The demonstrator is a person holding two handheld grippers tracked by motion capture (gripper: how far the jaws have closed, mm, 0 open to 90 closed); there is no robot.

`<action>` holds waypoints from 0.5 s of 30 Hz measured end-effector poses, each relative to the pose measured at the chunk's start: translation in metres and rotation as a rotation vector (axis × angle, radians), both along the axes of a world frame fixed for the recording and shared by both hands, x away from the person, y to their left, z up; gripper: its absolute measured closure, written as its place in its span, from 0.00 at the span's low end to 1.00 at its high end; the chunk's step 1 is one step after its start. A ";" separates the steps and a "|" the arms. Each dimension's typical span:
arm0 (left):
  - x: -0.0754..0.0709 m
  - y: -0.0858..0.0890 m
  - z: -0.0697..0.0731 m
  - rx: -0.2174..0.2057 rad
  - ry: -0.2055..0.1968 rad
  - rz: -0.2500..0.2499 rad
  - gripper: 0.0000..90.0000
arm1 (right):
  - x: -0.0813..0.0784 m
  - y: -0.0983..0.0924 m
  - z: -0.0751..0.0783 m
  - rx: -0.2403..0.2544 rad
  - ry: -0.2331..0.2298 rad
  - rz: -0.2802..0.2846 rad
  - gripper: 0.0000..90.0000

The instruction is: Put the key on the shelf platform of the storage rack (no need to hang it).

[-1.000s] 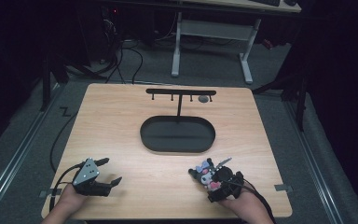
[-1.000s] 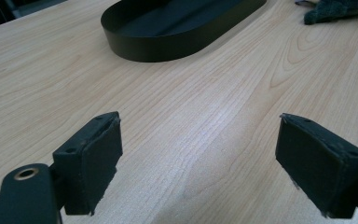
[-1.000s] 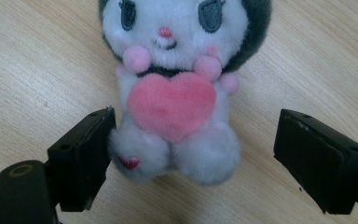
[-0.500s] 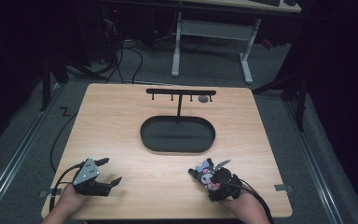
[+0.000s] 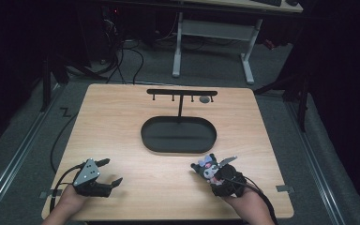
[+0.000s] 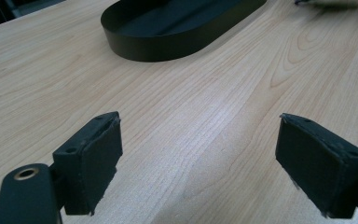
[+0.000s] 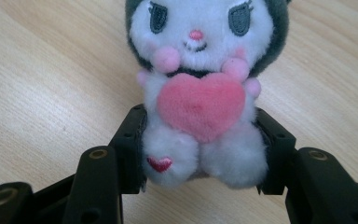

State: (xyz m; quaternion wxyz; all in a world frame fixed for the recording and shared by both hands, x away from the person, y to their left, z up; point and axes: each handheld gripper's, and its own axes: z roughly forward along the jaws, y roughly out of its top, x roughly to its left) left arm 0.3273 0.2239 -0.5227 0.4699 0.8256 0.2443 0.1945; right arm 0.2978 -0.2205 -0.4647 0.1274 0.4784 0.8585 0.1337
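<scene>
Right claw (image 7: 200, 154) has just been closing and now pinches the plush toy (image 7: 200, 93) at its lower body, on the surface (image 5: 136, 122); grasp looks secured, lift probably next. Left claw (image 6: 205, 163) spread, holding nothing.

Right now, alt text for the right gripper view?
The right gripper has its black jaws pressed on the lower body of a white plush toy with a dark hood and a pink heart on its chest, having just closed on it. The toy faces the camera over a light wooden table.
</scene>
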 end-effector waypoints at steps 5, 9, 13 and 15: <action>0.000 0.000 0.000 0.000 0.000 0.000 0.17 | 0.002 -0.001 0.005 0.007 -0.020 -0.004 0.52; 0.000 0.000 0.000 -0.001 0.001 -0.001 0.17 | 0.006 0.001 0.010 0.009 -0.041 -0.015 0.52; 0.000 0.000 0.000 -0.001 0.001 -0.002 0.17 | 0.010 0.003 0.012 0.015 -0.053 -0.012 0.52; 0.000 0.000 0.000 -0.002 0.000 -0.002 0.17 | 0.013 0.007 0.015 0.020 -0.055 -0.023 0.52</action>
